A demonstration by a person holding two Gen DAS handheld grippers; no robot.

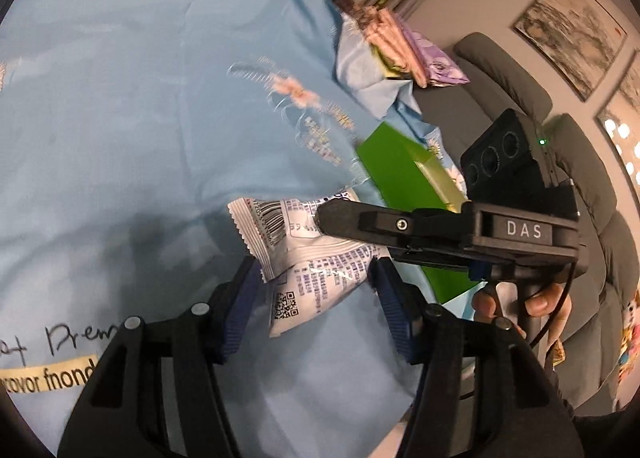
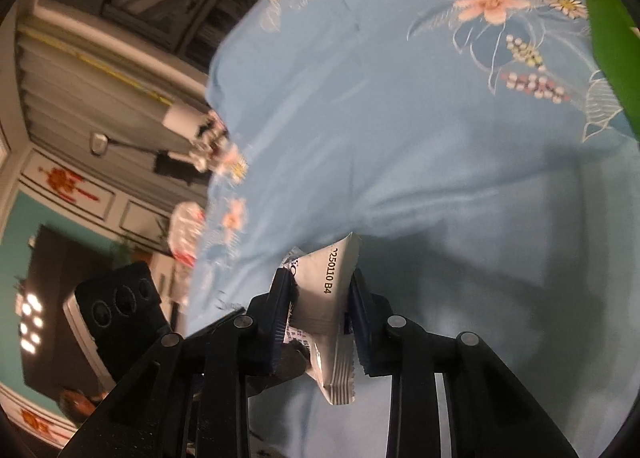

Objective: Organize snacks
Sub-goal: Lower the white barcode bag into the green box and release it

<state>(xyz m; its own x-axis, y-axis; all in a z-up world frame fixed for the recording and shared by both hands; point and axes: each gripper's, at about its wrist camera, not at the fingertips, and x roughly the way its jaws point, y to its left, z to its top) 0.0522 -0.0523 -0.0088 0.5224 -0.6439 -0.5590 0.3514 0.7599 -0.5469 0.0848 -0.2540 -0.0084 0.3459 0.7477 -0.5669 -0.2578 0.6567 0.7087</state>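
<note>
Above the pale blue floral cloth (image 1: pixel 120 118), a white snack packet (image 1: pixel 312 258) printed with blue text, barcode and QR code hangs crumpled. Both the left gripper (image 1: pixel 316 298) and the right gripper (image 2: pixel 320 306) pinch it, one at each end.

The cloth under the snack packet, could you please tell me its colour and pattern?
The cloth is light blue with pink and white flower prints, clearest in the right wrist view.

We hold both tools angled downward: left tool (image 1: pixel 316 290) and right tool (image 2: pixel 320 310) each clamped on something.
</note>
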